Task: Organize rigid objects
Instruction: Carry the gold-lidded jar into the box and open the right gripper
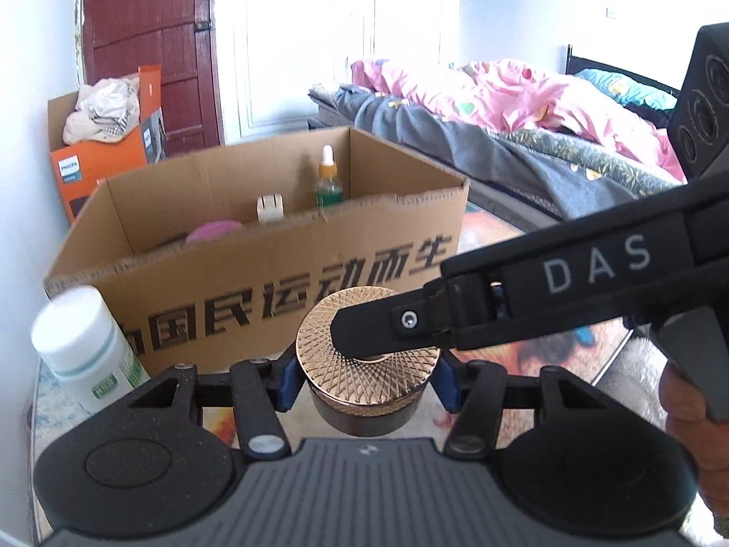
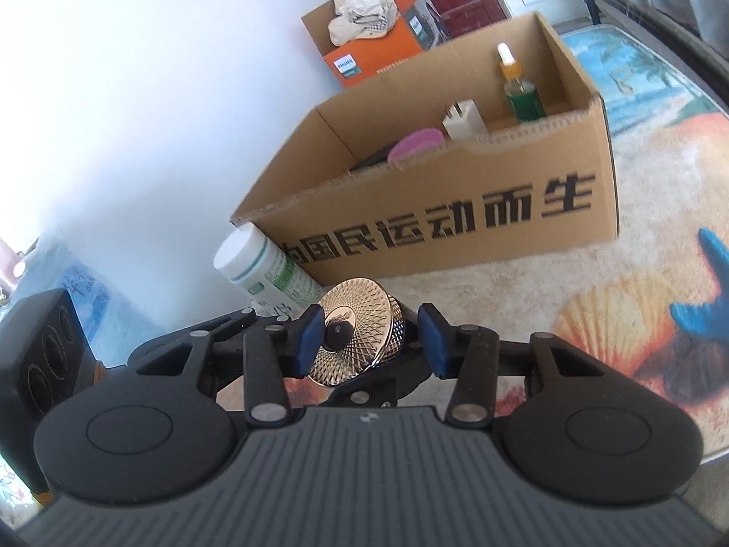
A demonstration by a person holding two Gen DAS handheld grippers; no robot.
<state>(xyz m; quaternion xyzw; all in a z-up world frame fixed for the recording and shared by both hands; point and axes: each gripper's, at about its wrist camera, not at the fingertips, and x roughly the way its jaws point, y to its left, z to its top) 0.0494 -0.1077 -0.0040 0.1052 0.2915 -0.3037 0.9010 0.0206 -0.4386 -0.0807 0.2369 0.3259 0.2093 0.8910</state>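
Note:
A dark round jar with a gold patterned lid (image 1: 368, 355) sits between the blue pads of my left gripper (image 1: 368, 376), which is shut on it and holds it above the table. It also shows in the right wrist view (image 2: 360, 342). My right gripper (image 2: 371, 342) reaches in from the right, its jaws standing apart around the lid; one finger (image 1: 378, 326) lies across the lid top. An open cardboard box (image 1: 291, 282) stands just behind, holding a green dropper bottle (image 1: 328, 178), a white plug (image 1: 270, 207) and a pink round thing (image 1: 214, 233).
A white bottle with a green label (image 1: 86, 346) stands at the box's left front corner, close to my left gripper. An orange Philips box (image 1: 105, 155) with a cap sits behind by the wall. A bed with pink bedding (image 1: 524, 105) is on the right. The table has a patterned glass top (image 2: 615, 301).

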